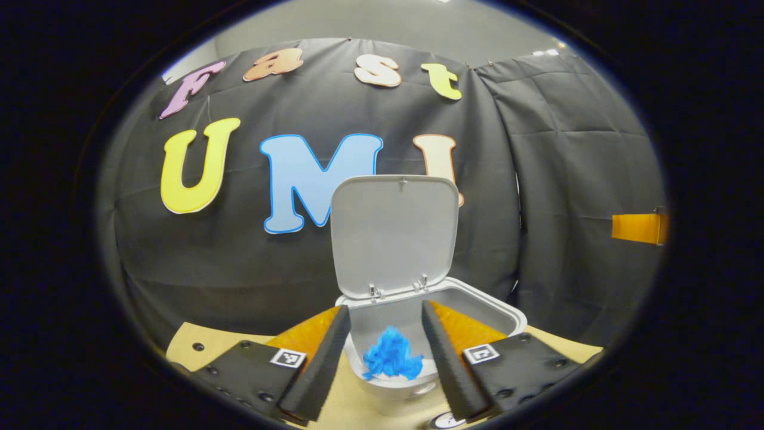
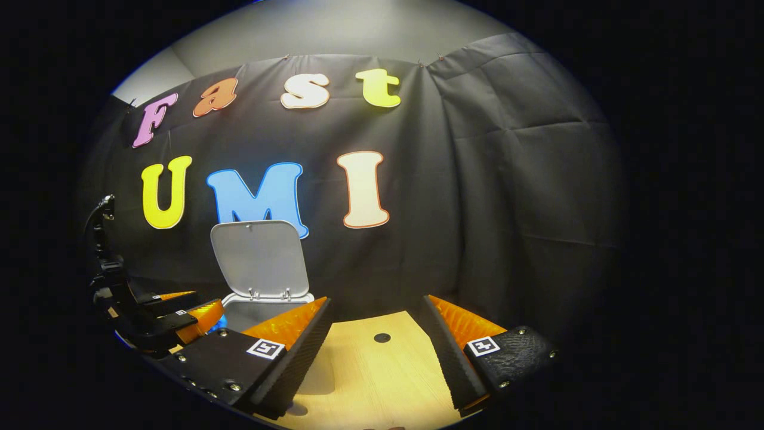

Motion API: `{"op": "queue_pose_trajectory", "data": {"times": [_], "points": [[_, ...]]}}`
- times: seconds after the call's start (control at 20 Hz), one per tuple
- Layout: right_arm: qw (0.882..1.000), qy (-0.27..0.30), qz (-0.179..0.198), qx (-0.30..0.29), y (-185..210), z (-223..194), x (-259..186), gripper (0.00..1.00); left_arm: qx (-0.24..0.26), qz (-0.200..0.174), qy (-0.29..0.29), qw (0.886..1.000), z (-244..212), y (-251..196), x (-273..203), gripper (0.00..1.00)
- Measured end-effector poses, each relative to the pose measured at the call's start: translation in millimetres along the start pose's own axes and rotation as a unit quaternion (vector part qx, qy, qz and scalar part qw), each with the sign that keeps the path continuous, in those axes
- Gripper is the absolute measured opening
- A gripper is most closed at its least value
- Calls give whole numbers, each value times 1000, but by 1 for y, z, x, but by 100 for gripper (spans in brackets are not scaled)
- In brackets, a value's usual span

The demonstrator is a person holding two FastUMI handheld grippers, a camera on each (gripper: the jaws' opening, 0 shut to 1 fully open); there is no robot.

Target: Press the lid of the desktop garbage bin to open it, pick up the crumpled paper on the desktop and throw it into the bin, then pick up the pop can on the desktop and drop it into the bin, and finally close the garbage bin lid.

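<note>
- left tool (image 1: 385, 352) hangs spread and empty above the garbage bin (image 1: 477, 301); crumpled paper (image 1: 391, 355) lies inside, lid (image 1: 394, 236) upright at the far side.
- right tool (image 2: 376, 352) is spread too, holding nothing, over bare bench (image 2: 370, 382) right of the bin.
- pop can: i can't place it from these views.
- risk, i judge: swinging across for the can, i could clip the raised lid and knock it shut early.

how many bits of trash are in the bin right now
1: a blue crumpled paper lying on the floor of the open bin. Part of the inside is hidden, so more could be there.
</note>
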State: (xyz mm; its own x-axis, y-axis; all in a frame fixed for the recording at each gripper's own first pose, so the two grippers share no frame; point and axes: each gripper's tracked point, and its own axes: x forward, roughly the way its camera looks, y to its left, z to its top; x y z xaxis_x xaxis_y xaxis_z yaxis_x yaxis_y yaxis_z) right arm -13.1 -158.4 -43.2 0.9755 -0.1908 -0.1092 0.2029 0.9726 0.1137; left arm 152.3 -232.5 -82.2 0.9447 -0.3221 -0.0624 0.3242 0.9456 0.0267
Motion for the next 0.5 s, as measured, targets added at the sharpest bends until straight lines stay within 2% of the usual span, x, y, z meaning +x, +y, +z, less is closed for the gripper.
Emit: {"op": "queue_pose_trajectory", "data": {"times": [0.1,0.5], "points": [[1000,2,1,1,2,-1,0,95,1,0,2,1000,-1,1,0,87],[999,21,30,6,32,-19,3,96,-4,27,4,1000,1,27,-12,80]]}}
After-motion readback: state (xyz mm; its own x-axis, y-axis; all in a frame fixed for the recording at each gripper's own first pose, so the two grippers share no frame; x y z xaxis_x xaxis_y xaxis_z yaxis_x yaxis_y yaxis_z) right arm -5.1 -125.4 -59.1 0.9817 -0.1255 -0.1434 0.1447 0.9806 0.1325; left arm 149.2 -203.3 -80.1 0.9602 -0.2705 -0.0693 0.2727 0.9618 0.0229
